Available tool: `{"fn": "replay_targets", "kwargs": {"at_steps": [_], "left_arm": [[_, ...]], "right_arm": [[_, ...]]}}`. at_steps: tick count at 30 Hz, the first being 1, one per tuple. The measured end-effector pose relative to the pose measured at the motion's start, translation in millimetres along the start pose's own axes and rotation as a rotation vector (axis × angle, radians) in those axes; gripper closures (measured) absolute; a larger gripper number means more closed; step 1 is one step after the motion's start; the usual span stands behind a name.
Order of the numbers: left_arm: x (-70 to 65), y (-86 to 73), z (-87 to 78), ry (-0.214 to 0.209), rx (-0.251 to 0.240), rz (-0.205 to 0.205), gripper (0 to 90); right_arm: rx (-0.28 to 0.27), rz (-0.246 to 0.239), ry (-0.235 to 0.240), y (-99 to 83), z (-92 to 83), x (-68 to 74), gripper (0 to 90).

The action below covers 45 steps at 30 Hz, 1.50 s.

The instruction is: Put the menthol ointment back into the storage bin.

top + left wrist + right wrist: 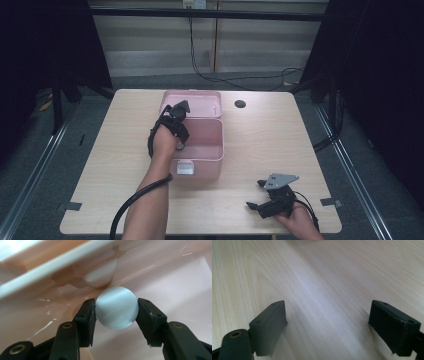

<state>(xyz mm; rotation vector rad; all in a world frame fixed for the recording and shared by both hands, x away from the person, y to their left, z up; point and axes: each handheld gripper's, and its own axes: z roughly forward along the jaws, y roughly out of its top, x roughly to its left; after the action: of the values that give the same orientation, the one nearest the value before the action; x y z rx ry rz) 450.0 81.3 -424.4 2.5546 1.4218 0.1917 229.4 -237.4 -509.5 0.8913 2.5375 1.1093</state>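
A pink box (pixel 212 155) with its lid (pixel 197 102) swung back stands at the table's middle. My left gripper (pixel 180 145) reaches down into the box from its left side. In the left gripper view my left gripper (pixel 116 308) is shut on a pale white ball (pixel 116 307), both pads pressed against its sides, low inside the pink box (pixel 175 277). My right gripper (pixel 256 196) rests near the table's front right edge in a hand. In the right gripper view my right gripper (pixel 327 320) stands open over bare wood with nothing between the jaws.
The light wooden table (pixel 270 135) has a round dark hole (pixel 240 104) behind the box at the right. A white label (pixel 184 167) sits on the box's front wall. Black cables trail from both grippers. Dark curtains and a frame surround the table.
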Motion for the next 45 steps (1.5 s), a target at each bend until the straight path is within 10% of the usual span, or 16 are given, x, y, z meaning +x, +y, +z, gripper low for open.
{"fn": "replay_targets", "kwargs": {"at_steps": [45], "left_arm": [[-1.7,-3.5,-0.7,-0.01,0.01,-0.019,37.4]], "right_arm": [[-0.001,-0.002,0.001,0.0,0.1,-0.1,13.9]]}}
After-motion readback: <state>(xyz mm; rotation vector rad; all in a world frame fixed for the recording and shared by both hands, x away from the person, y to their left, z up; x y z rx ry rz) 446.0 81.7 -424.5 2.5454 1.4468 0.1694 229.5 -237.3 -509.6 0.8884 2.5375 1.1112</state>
